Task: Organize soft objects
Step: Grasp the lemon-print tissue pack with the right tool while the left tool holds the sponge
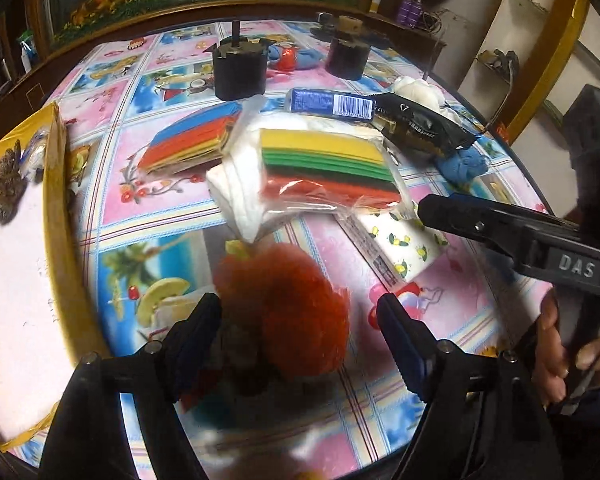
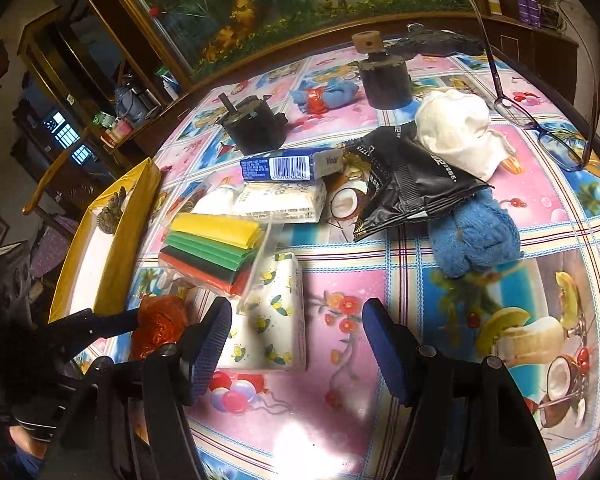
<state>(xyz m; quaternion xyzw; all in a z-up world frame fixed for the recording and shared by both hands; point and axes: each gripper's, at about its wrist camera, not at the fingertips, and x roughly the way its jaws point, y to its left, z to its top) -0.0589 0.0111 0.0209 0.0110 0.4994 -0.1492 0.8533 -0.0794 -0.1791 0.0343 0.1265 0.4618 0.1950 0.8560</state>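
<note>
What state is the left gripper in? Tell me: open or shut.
Open: the left gripper has both fingers spread wide around the orange pom-pom, gaps showing either side.

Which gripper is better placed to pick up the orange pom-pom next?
Left. The orange pom-pom sits between the left gripper fingers, which are open. The right gripper hovers open over the lemon-print tissue pack.

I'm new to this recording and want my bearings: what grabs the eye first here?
The fuzzy orange-red pom-pom stands out, sitting between the wide-open fingers of the left claw. Behind it lies a clear bag of yellow, green, black and red felt sheets, partly on a lemon-print tissue pack. The right claw hangs open over the bright cartoon tablecloth.
</note>
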